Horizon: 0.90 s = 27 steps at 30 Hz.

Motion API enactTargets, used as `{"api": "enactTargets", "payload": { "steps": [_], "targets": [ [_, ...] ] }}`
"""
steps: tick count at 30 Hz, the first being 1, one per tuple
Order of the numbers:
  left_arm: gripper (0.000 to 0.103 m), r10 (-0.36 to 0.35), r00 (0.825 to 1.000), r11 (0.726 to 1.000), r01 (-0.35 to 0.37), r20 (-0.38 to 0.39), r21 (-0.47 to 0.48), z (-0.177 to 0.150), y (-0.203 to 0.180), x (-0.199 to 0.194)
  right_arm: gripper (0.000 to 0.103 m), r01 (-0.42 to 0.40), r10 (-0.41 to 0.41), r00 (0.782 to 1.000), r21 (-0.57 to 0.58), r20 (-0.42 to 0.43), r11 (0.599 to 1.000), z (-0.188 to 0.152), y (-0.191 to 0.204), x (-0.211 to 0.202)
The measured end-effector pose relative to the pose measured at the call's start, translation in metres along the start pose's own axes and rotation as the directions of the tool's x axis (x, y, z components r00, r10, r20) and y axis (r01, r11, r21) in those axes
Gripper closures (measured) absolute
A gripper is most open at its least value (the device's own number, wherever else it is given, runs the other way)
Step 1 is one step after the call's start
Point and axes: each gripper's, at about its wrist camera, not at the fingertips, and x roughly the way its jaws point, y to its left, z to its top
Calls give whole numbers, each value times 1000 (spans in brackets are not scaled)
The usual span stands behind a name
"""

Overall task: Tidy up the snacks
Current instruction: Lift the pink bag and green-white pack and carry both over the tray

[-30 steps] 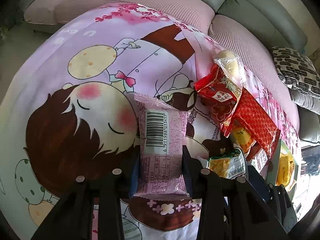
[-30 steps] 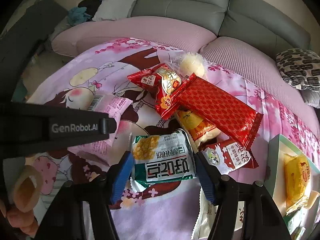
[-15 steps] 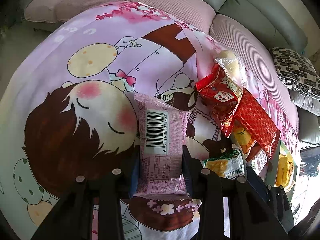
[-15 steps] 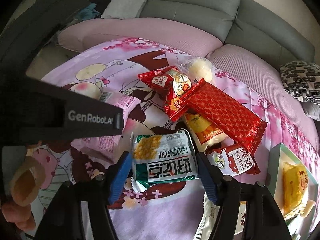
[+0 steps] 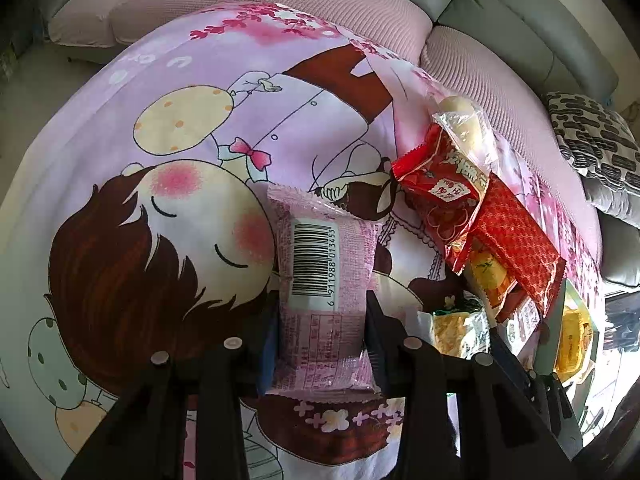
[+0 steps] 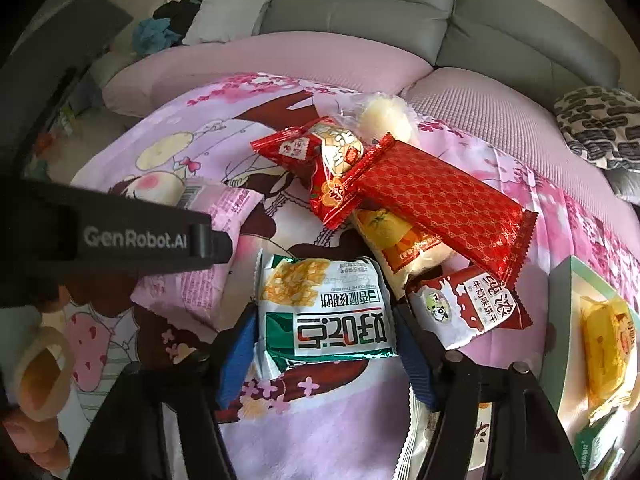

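Soft daylight, brightest toward four o'clock. Fisheye bending and dark vignetting ring every edge. Centres stay sharp, shadows faint.

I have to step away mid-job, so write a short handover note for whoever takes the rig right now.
Left tool: shut on the pink snack packet, barcode side up, over the cartoon blanket.
Right tool: jaws closing around the green-and-white snack packet; pads beside its edges.
Pile still on the blanket: long red patterned packet, red bag, clear-wrapped bun, orange packet, milk biscuit packet.
Done: one yellow snack lies in the green box at right.
Left: place both packets, then sort the pile.
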Motion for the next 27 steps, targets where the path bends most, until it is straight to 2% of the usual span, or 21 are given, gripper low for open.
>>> {"api": "enactTargets", "payload": {
  "steps": [14,27],
  "targets": [
    [65,55,998,998,-56,41,13,-6,-14,-5,44,-49,48,999,67,13,997,-2,-15,-18],
    [65,-26,993,994,13,117,105,-19,-53,-46,44,-23,10,996,147,93,989,-6,-50,-70]
  ]
}}
